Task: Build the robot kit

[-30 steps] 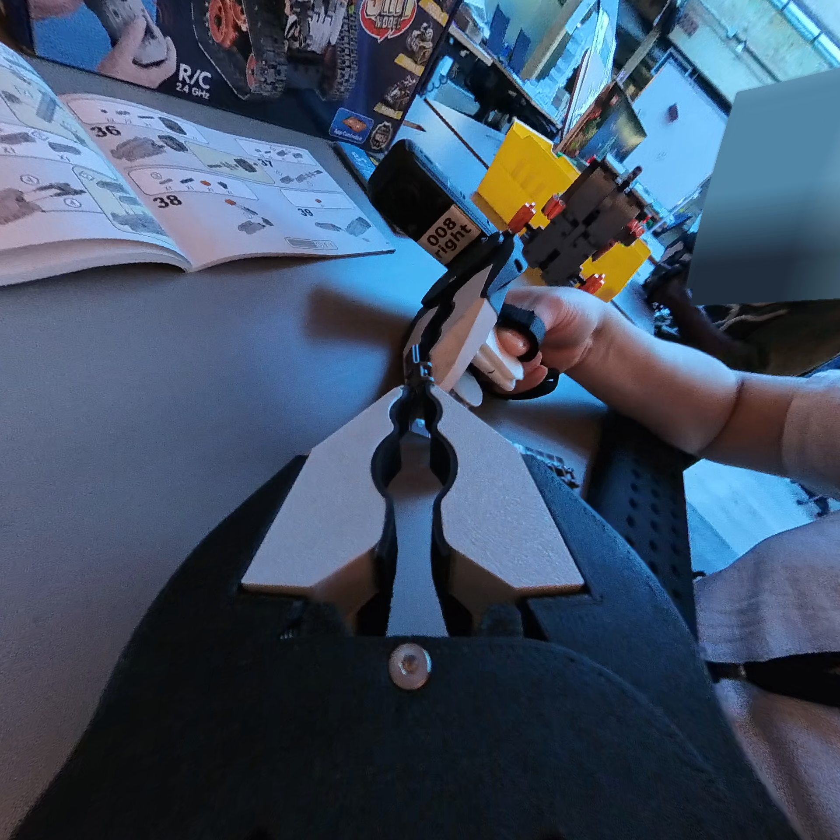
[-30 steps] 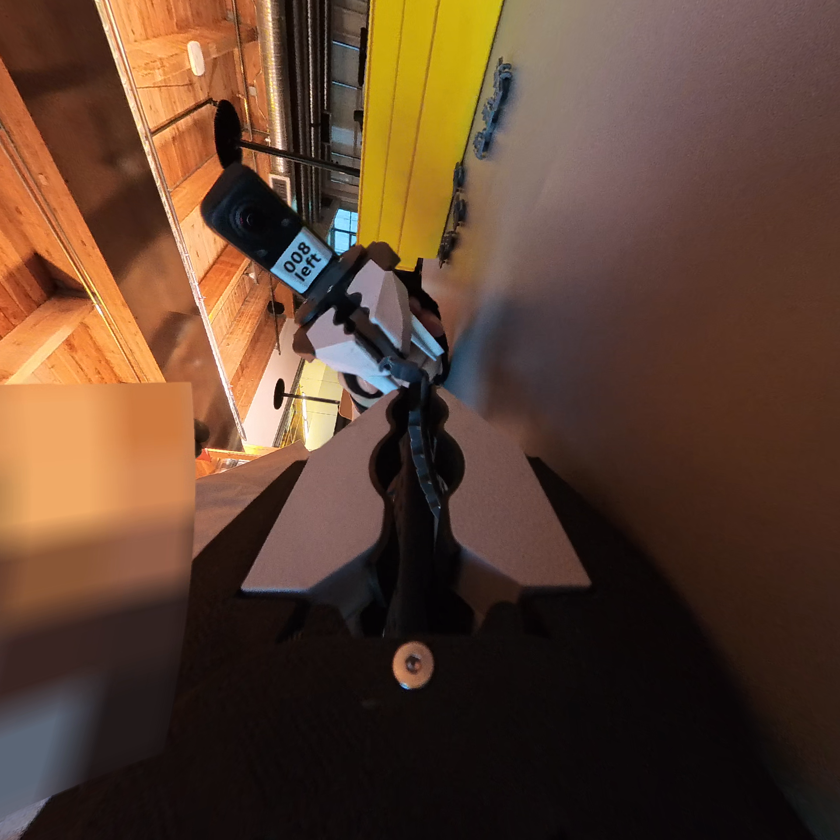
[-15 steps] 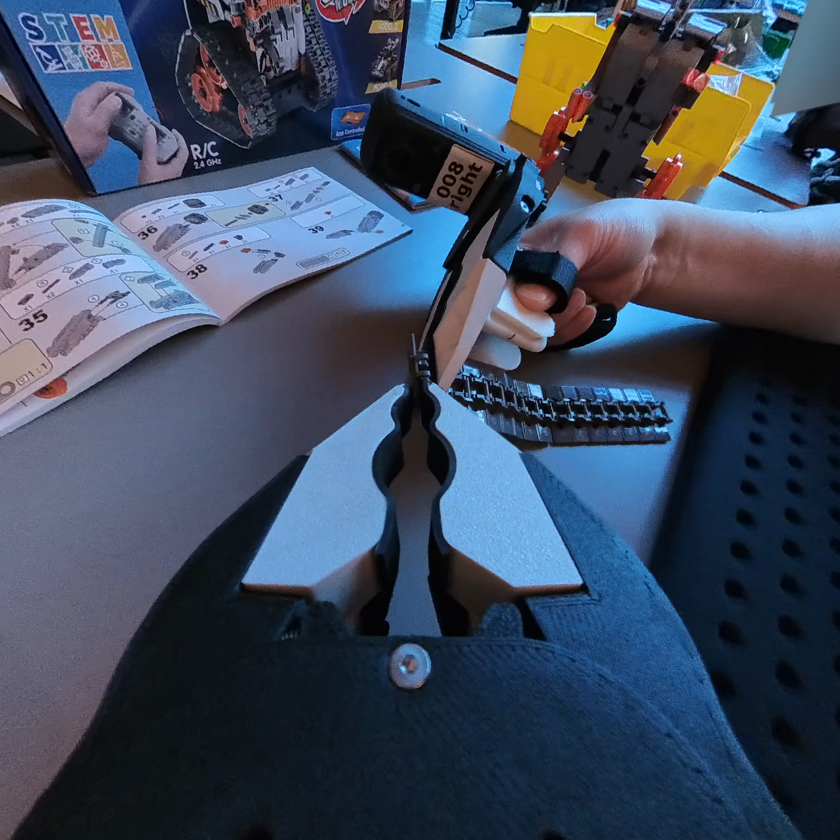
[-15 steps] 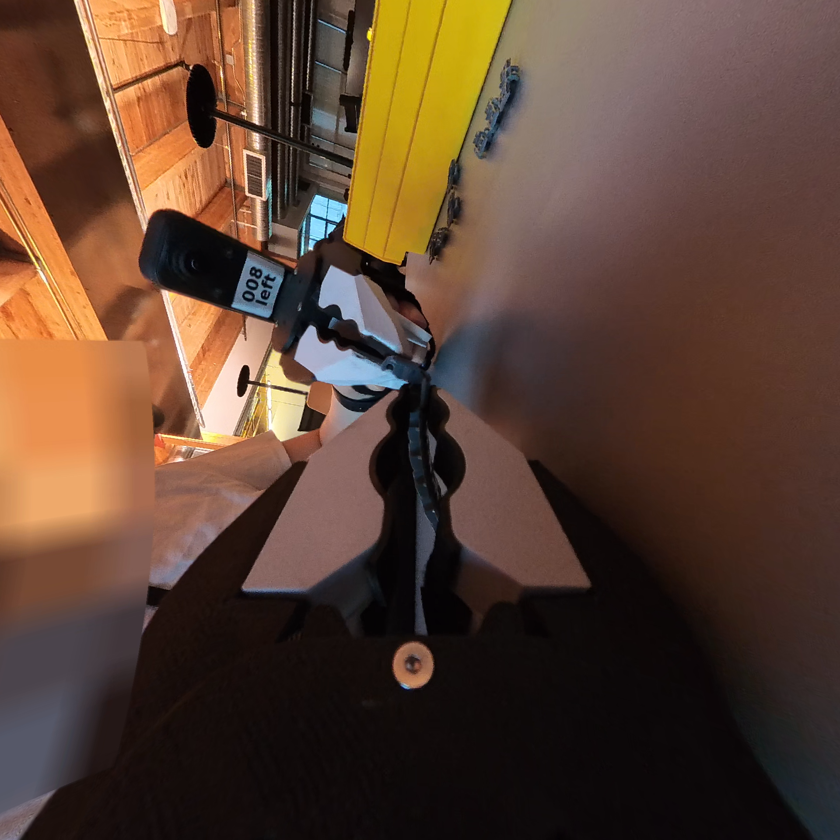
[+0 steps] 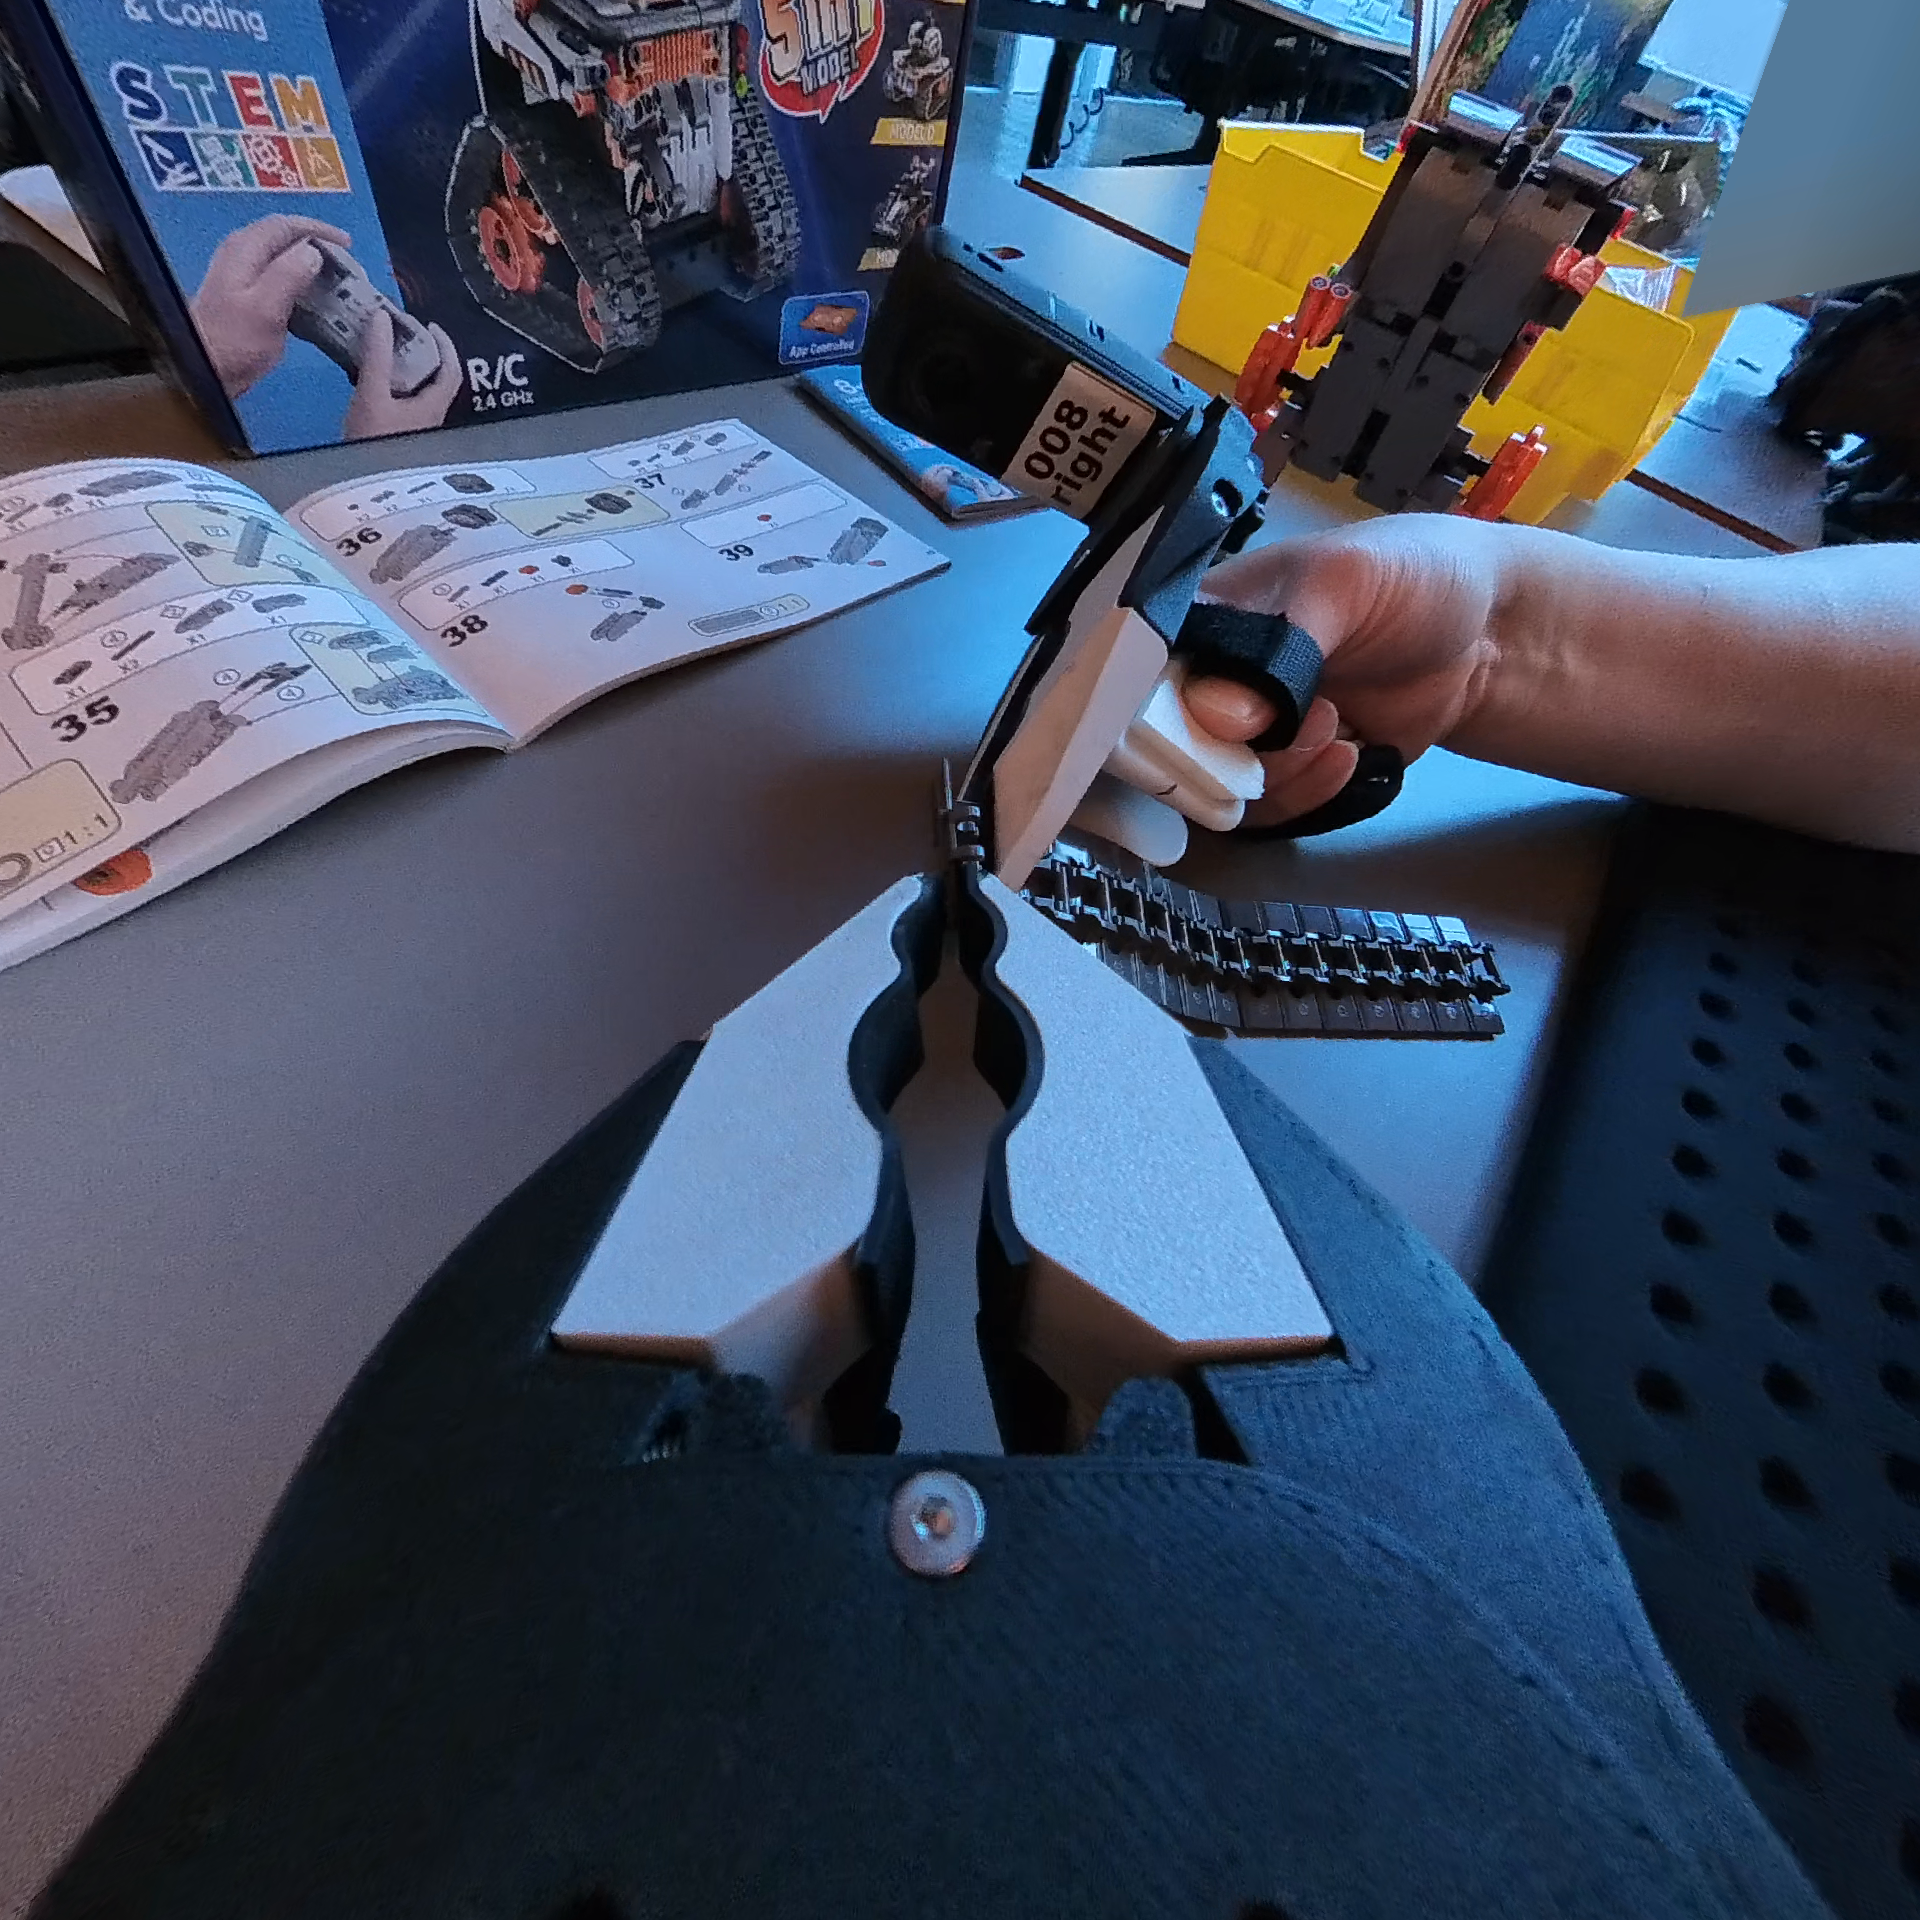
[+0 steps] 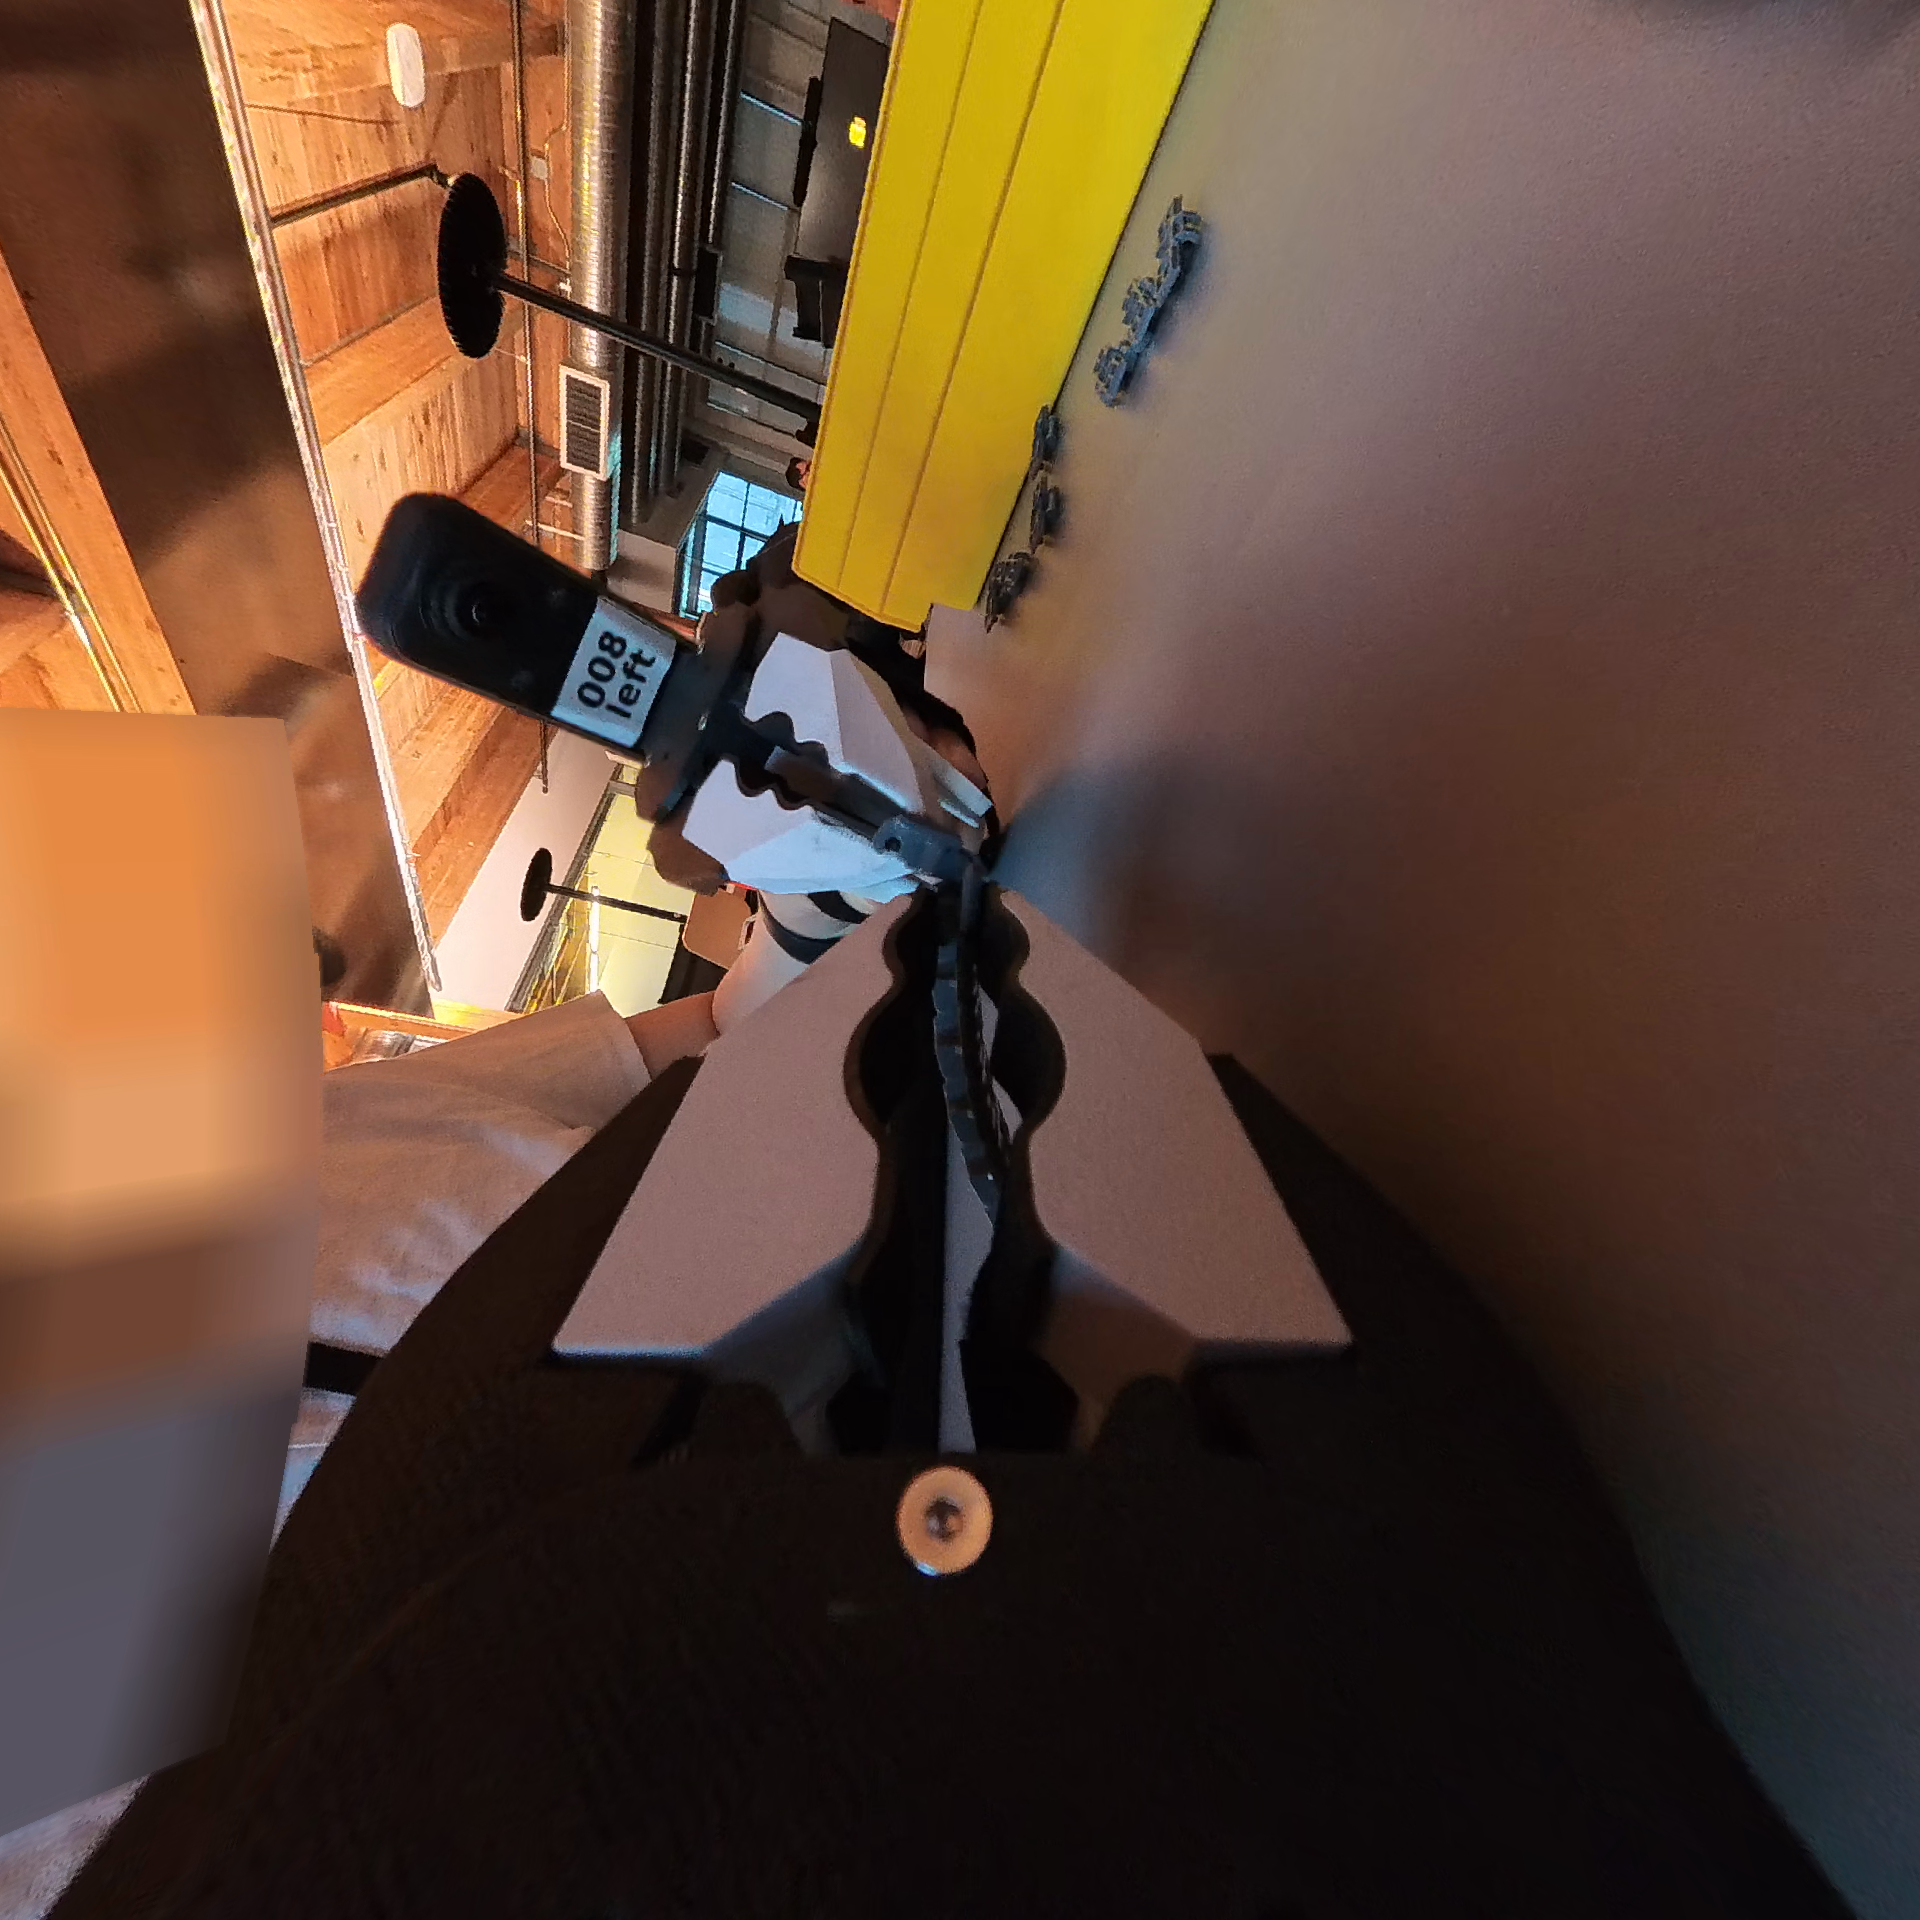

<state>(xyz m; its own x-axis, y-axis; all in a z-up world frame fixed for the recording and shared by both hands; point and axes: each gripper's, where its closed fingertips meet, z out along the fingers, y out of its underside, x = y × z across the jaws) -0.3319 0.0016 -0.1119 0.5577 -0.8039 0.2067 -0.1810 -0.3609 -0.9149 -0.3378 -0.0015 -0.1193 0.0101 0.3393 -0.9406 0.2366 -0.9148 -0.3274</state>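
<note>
My left gripper (image 5: 961, 894) is shut on a small black track link (image 5: 958, 831) that sticks up from its tips. My right gripper (image 5: 1000, 860), held by a hand (image 5: 1382, 644), meets it tip to tip, pointing down at the grey table (image 5: 416, 1091). In the right wrist view my right gripper (image 6: 961, 906) is shut on a black track strip (image 6: 971, 1081) that runs back between its fingers. The left gripper (image 6: 925, 847) also shows there, holding the link against the strip's end. The strip (image 5: 1299, 966) trails to the right on the table.
An open instruction booklet (image 5: 416, 603) lies at the left, with a blue toy box (image 5: 520, 187) behind it. A yellow bin (image 5: 1278, 260) and a dark brick model (image 5: 1444, 312) stand at the back right. Loose track pieces (image 6: 1143, 312) lie by the bin. A black perforated surface (image 5: 1766, 1247) is at the right. Left and right tips are no more than a few centimetres apart.
The left gripper has levelled and swung round, so the track strip on the table now shows. Both grippers stay shut and tip to tip; the right one has dropped slightly.
</note>
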